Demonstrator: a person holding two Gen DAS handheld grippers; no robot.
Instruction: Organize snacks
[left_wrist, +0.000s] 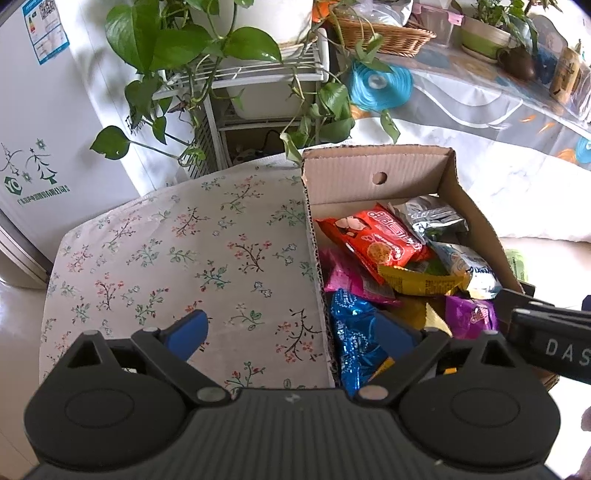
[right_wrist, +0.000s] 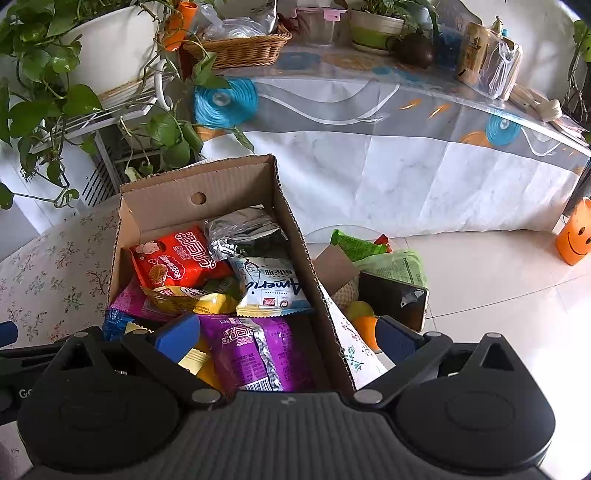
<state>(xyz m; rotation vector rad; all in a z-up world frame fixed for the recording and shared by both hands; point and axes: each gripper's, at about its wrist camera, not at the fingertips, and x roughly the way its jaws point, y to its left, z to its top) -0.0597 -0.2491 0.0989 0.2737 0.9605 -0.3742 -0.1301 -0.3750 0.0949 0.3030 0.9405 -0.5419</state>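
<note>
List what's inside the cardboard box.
The cardboard box holds a loose pile of snack packets: red, silver, white, yellow, purple, blue, pink. Anything beneath them and the box floor are covered.

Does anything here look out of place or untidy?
Yes. Some green snack packets lie outside the cardboard box, on its right beside a dark phone, while the other snacks are inside. The packets in the box are heaped at mixed angles, not in rows.
</note>
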